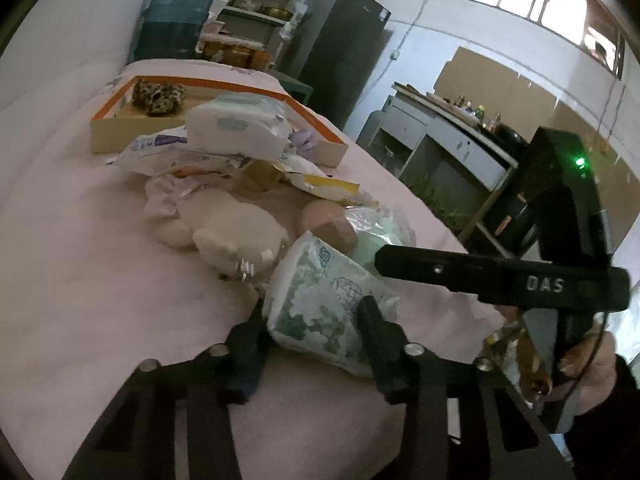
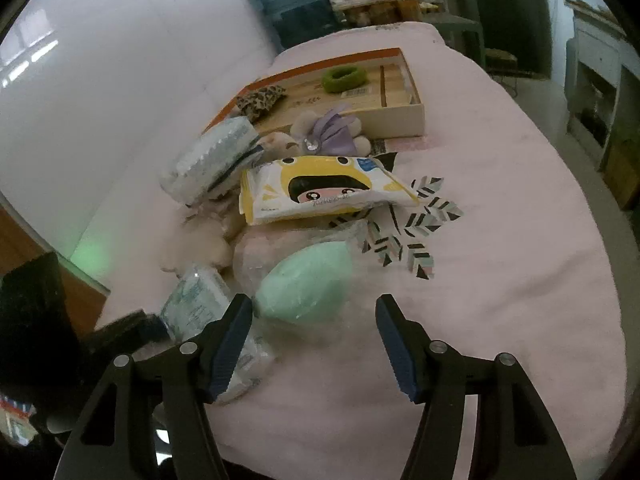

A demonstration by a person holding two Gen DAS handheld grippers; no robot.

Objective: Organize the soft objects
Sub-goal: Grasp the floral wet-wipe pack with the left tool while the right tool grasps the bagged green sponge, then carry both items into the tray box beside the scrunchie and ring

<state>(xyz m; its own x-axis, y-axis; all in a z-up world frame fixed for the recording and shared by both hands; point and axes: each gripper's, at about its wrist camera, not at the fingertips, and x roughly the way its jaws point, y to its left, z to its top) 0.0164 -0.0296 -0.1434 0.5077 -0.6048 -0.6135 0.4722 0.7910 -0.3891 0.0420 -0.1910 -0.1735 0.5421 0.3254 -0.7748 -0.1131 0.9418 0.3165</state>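
My left gripper (image 1: 316,332) has a pack of tissues (image 1: 320,300) between its jaws, and the pads sit against the wrapper on both sides, so I take it as gripped. The pack lies at the near end of the heap on the pink bed (image 1: 100,280), close to the bed's near edge. It should be light and squashy, with a slick plastic skin that can slide or crumple, so I judge the best hold is across its short width, near the middle, where the fill gives the pads something to bite.

My right gripper (image 2: 314,340) stands wide with nothing in it. Just ahead of its fingertips lies a mint-green soft thing in a clear bag (image 2: 304,292), also near the bed's near edge. The loose film would probably slip, so I would close on the green bulk itself, not the wrapper's tail.

Further along the bed sit a yellow wipes pack (image 2: 320,192), a white plush toy (image 1: 236,232) and a purple plush (image 2: 332,132), and at the far end the orange-rimmed tray (image 2: 416,116) with a green ring (image 2: 344,78) and a leopard-print scrunchie (image 2: 260,98) in it.

Both my grippers tilt down toward the heap, the right one more steeply. In the left view my right hand (image 1: 576,364) wraps its handle at the right edge.
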